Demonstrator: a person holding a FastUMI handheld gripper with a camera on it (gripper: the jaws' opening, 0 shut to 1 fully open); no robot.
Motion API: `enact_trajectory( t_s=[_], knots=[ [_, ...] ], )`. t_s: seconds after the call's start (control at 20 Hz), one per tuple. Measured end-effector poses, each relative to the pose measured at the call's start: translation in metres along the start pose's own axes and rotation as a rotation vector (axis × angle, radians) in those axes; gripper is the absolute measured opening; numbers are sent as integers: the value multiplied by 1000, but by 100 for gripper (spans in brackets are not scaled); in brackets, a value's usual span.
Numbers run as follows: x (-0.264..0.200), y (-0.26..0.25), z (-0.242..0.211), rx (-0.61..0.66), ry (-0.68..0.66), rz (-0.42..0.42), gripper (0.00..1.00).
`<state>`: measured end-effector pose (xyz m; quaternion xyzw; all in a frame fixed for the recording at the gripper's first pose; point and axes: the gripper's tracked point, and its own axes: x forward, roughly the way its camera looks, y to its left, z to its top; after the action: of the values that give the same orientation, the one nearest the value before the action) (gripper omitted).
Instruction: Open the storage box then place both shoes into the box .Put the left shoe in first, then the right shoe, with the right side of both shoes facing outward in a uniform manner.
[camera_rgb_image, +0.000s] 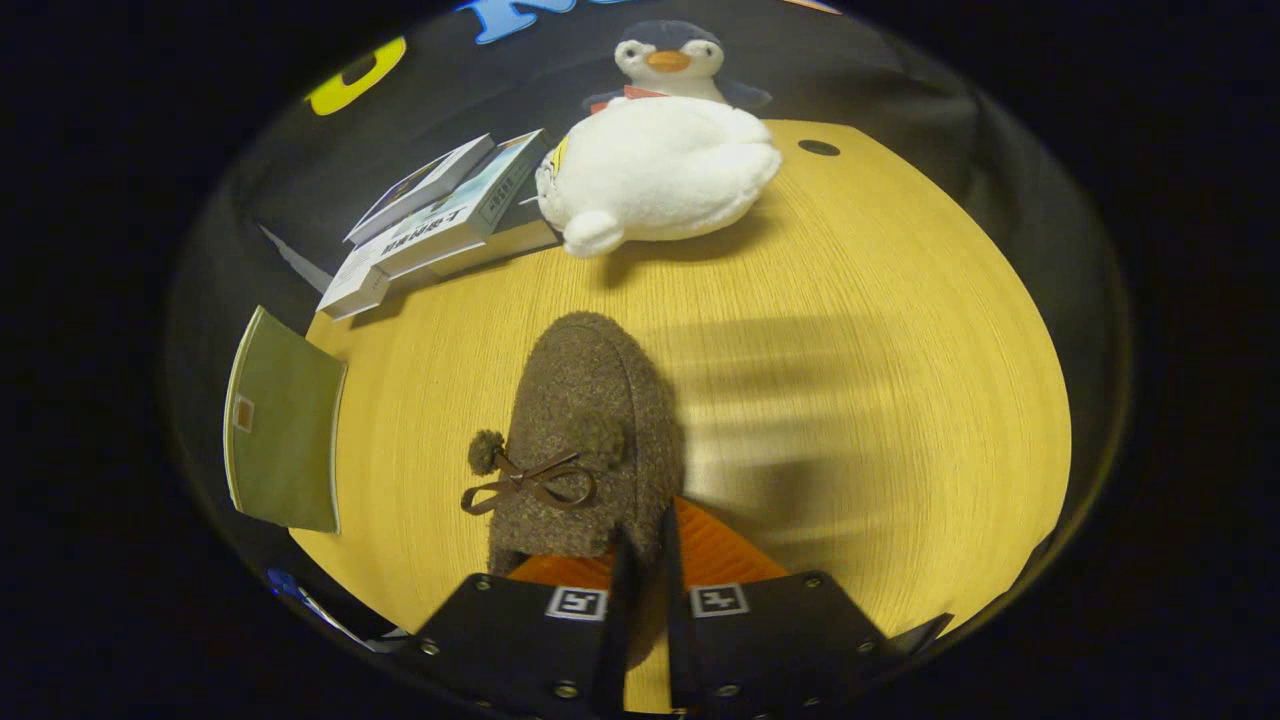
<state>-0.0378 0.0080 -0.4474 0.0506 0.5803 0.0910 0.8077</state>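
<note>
A brown woolly shoe with a small bow and pompoms hangs over the yellow wooden table, toe pointing away from me. My gripper is shut on the shoe's right side wall near the opening; both fingers press on the brown fabric. The orange lining of the shoe shows just behind the fingers. The shoe casts a blurred shadow on the table to its right, so it appears lifted off the surface.
A white plush penguin lies at the far edge of the table. A stack of books sits to its left. A green flat panel stands off the table's left edge. A dark hole marks the far right of the tabletop.
</note>
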Motion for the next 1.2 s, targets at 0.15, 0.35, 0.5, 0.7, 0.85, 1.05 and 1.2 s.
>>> enact_trajectory(
  t_s=[0.15,0.35,0.5,0.7,0.85,1.05,1.2],
  knots=[
    [-7,9,-3,-14,8,8,0],
    [-30,35,9,2,-19,55,0],
    [-57,63,25,-5,-34,108,0],
    [-88,93,48,-59,-83,129,0],
    [-107,121,62,-82,-97,165,0],
    [-124,155,75,-143,-112,189,0],
    [-131,176,81,-194,-118,188,0]
  ],
)
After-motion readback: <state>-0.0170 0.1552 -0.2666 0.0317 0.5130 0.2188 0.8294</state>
